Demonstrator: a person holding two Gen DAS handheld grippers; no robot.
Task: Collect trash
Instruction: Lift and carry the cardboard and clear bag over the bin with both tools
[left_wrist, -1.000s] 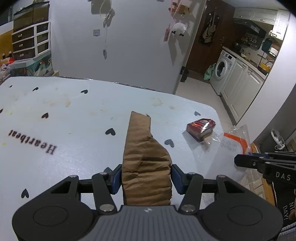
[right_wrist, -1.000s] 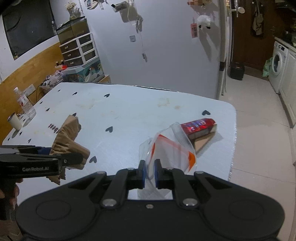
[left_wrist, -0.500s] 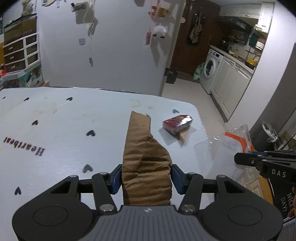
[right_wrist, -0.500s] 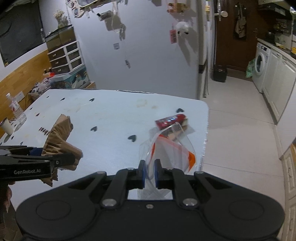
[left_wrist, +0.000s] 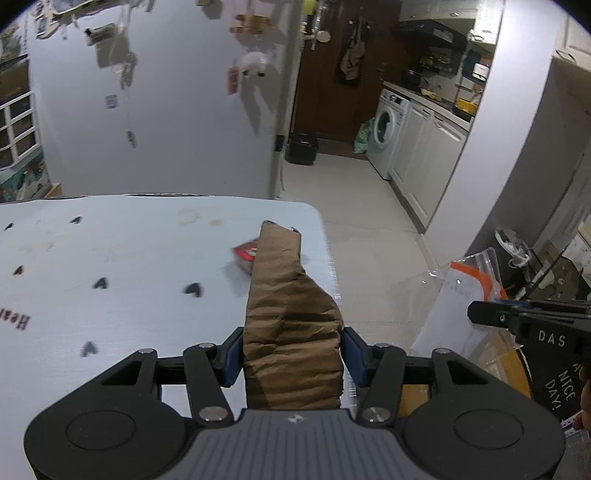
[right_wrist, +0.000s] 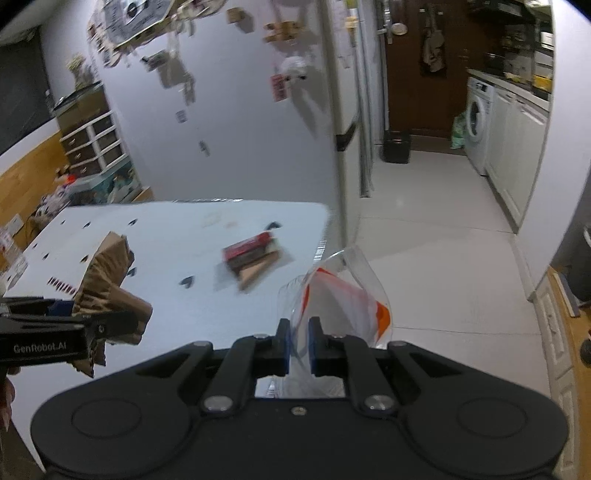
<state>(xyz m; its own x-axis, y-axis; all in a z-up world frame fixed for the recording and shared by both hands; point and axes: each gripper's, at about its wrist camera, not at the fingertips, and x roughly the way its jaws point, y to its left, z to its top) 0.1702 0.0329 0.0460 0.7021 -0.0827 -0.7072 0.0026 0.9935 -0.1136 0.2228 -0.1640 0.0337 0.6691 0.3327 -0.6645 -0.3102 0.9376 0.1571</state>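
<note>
My left gripper (left_wrist: 291, 354) is shut on a crumpled brown paper piece (left_wrist: 288, 314), held above the table's right front part; it also shows in the right wrist view (right_wrist: 107, 284). My right gripper (right_wrist: 298, 343) is shut on a clear plastic bag with orange print (right_wrist: 343, 295), held off the table's right edge over the floor; the bag shows in the left wrist view (left_wrist: 461, 295). A red packet (right_wrist: 251, 251) lies on the light blue table (right_wrist: 166, 236) near its right edge, partly hidden behind the paper in the left wrist view (left_wrist: 245, 254).
The table has black heart marks and red lettering (left_wrist: 14, 319). A white fridge (right_wrist: 240, 110) stands behind it. Tiled floor (right_wrist: 436, 258), a washing machine (left_wrist: 386, 129) and white cabinets (left_wrist: 428, 155) lie to the right. A black bin (right_wrist: 396, 147) stands by the door.
Both grippers have swung to the right and back with their loads. The bag has left the table top and now hangs over the floor. The red packet has not moved on the table.
</note>
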